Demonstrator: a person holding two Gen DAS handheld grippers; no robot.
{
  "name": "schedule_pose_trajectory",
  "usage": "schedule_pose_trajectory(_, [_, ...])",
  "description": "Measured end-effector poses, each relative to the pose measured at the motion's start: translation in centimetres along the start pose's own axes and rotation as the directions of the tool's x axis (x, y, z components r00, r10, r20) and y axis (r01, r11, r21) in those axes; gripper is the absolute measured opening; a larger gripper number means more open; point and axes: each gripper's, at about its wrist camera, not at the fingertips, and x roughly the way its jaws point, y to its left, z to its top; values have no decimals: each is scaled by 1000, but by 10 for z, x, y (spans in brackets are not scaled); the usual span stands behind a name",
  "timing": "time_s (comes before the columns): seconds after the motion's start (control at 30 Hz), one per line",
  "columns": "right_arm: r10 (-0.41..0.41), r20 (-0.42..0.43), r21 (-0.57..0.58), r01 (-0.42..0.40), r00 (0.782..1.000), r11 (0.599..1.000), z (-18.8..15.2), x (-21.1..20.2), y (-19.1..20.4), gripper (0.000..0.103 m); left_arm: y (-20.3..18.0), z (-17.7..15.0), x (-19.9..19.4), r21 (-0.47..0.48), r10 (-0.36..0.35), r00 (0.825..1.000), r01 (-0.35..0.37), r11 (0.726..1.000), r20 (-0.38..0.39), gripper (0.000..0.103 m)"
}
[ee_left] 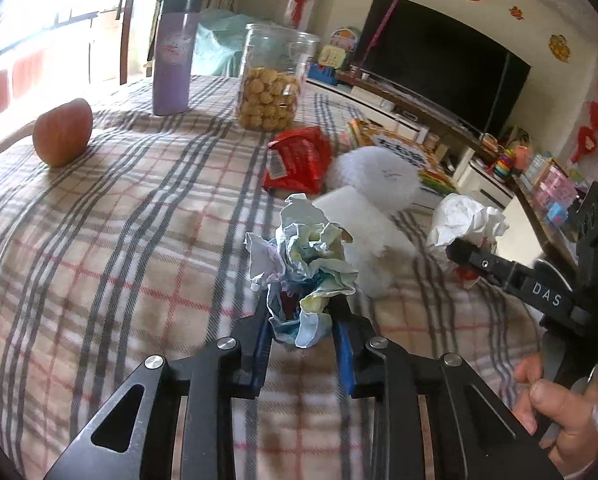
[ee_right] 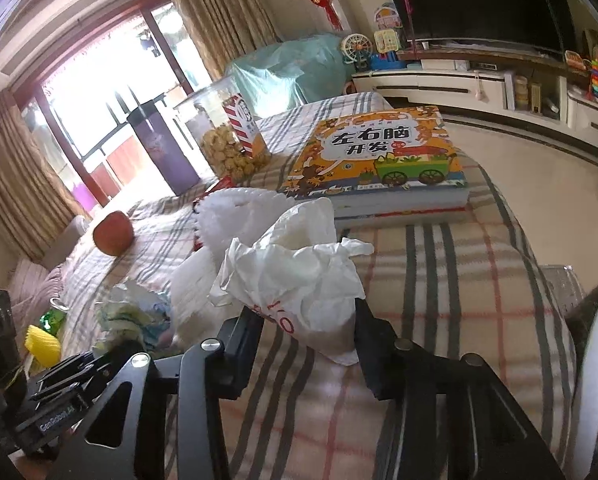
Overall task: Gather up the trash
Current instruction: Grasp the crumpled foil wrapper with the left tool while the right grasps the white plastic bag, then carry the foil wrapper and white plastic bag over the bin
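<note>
Gripping a crumpled ball of pale blue, yellow and white printed paper [ee_left: 303, 264], the left gripper [ee_left: 303, 320] has its blue-padded jaws drawn narrow and pressed against the wad's lower part; the wad rises above the fingertips, over the plaid tablecloth of beige, grey and red lines [ee_left: 119, 240].

Right gripper [ee_right: 303, 320]: black jaws set about a crumpled white plastic bag with red lettering [ee_right: 295, 280], both inner faces touching its sides; the bag sits on the cloth just before a stack of children's picture books with an orange cover [ee_right: 379, 156].

Between the two pieces of trash: a white foam fruit net [ee_left: 373, 174] and a white folded sheet [ee_left: 359, 216], touching each other.

Behind the net: a red crinkled snack wrapper [ee_left: 297, 160].

Further back on the table:
- clear plastic jar part-filled with small round biscuits [ee_left: 271, 80];
- tall purple tumbler with dark lid [ee_left: 175, 52], just beside the jar;
- red-orange apple [ee_left: 63, 132], well apart to the left, near the table edge.

A person's hand [ee_left: 559, 412] holds the right gripper's handle.
</note>
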Motion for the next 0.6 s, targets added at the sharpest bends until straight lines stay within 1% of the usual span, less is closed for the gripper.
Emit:
schedule_pose_trajectory(0.13, [10,5,16,-10,1000,1000,-15,-21,-3,44,-8,-10,-13,12,-32,999,32,999,-4,26])
schedule_pose_trajectory(0.27, [12,18,27,-13,1000,1000,-27,-43,-5,44,-24,-20,-24,45,-70,997,71,996,-16,26])
schedule_pose_trajectory(0.47, [6,44,48,-8,999,999,-45,-77,-9,44,-46,-36,-33,80,-121,992,124,989,-45,26])
schedule_pose_trajectory(0.6, [-3,59,61,-1,998,998,-56,-98,-15,44,-58,-41,-38,99,-142,988,147,984,-53,26])
